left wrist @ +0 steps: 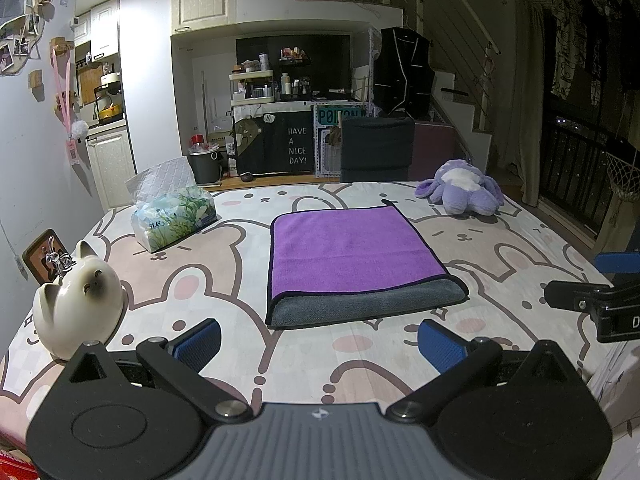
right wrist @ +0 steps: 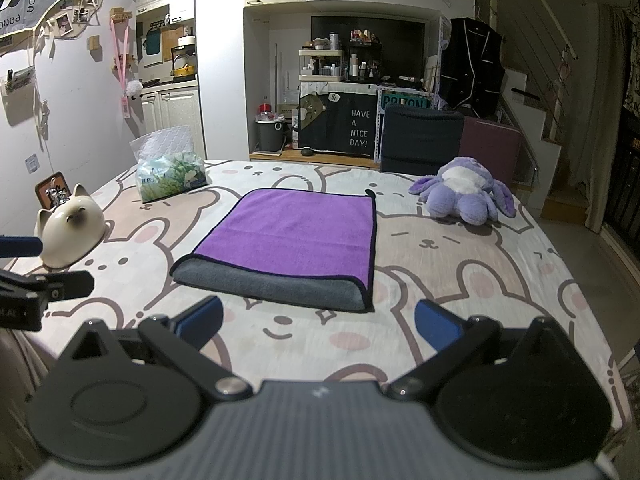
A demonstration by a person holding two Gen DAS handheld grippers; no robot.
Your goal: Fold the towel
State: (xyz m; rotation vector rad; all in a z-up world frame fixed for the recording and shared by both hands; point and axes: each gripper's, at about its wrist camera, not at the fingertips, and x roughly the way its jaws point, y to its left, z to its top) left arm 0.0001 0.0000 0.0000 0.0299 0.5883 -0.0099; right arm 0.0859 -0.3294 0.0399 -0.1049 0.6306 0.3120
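Table with bunny-print cloth (left wrist: pixel 224 264): cream ceramic cat figurine (left wrist: pixel 78 300) near left edge; floral-print tissue pack (left wrist: pixel 176 216) far left; purple plush toy (left wrist: pixel 464 188) far right; dark chair back (left wrist: pixel 376 148) behind the far edge. Nothing lies between the grippers and the towel.

Folded purple-and-grey microfibre towel (left wrist: pixel 352 256) at centre, flat, purple face up, grey fold nearest; roughly square, long axis unclear.

Left gripper (left wrist: pixel 320 340) spread, holding nothing. Right gripper (right wrist: pixel 318 322) spread, holding nothing.

Wall items small and indistinct.
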